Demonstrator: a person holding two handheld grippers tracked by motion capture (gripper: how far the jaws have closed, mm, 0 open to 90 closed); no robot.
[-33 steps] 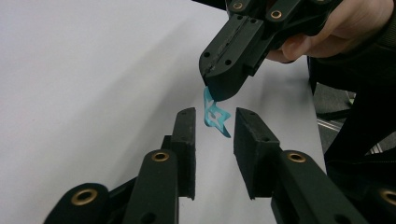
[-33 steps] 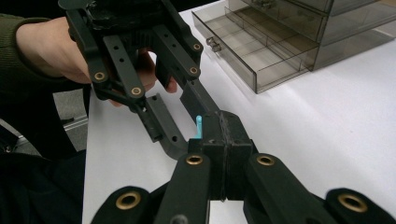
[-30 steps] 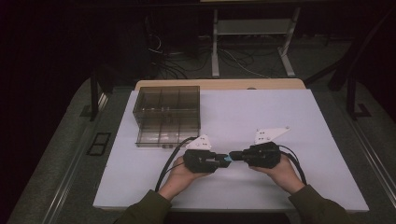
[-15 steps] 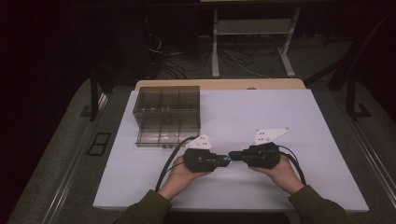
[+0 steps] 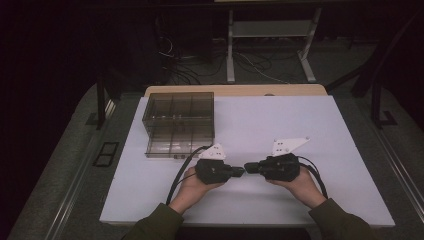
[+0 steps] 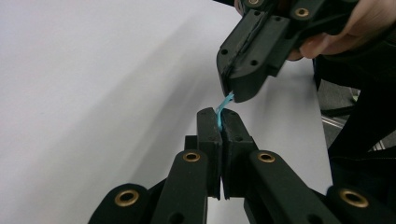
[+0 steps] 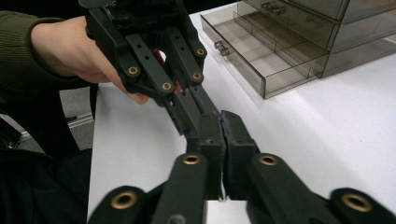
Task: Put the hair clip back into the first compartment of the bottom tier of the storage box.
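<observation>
My left gripper and right gripper meet tip to tip just above the white table, near its front middle. A thin light-blue strip runs between the two tips. In the left gripper view my left gripper is shut on the strip's lower end, its jaws having just been closing. The right gripper pinches the upper end in its seam, though its jaws have just been opening slightly. In the right gripper view the right gripper touches the left gripper, and the strip is hidden.
A smoky clear drawer box stands at the table's back left, with one divided drawer pulled out toward me. Cables and a metal stand lie on the dark floor behind the table.
</observation>
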